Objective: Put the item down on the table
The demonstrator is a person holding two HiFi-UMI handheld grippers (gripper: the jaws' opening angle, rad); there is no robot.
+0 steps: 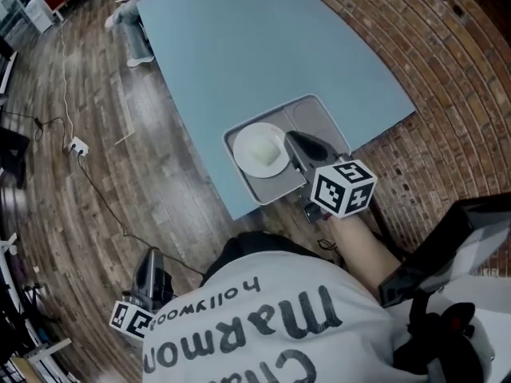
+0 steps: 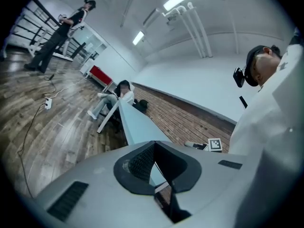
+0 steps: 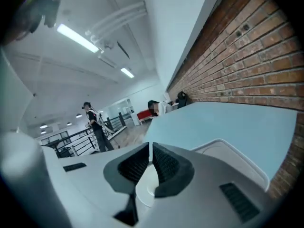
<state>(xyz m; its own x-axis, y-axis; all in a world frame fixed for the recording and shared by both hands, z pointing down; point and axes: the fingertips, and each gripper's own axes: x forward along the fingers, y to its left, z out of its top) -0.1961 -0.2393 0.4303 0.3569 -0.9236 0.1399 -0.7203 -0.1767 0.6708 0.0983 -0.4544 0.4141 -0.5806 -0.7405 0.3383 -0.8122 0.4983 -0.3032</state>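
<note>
Centrally, the right gripper (image 1: 292, 140) pinched the right rim of the white plate (image 1: 259, 152) over the tray (image 1: 317, 116); the left gripper (image 1: 152, 263) hung closed, lower left.

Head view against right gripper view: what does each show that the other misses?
Only the head view shows the left hand-held gripper low over the wooden floor and the power strip with its cable. Only the right gripper view shows that the right hand-held gripper is closed on the rim of the white plate, plus a standing person and ceiling lights. Both show the plate, the grey tray and the blue table.
</note>
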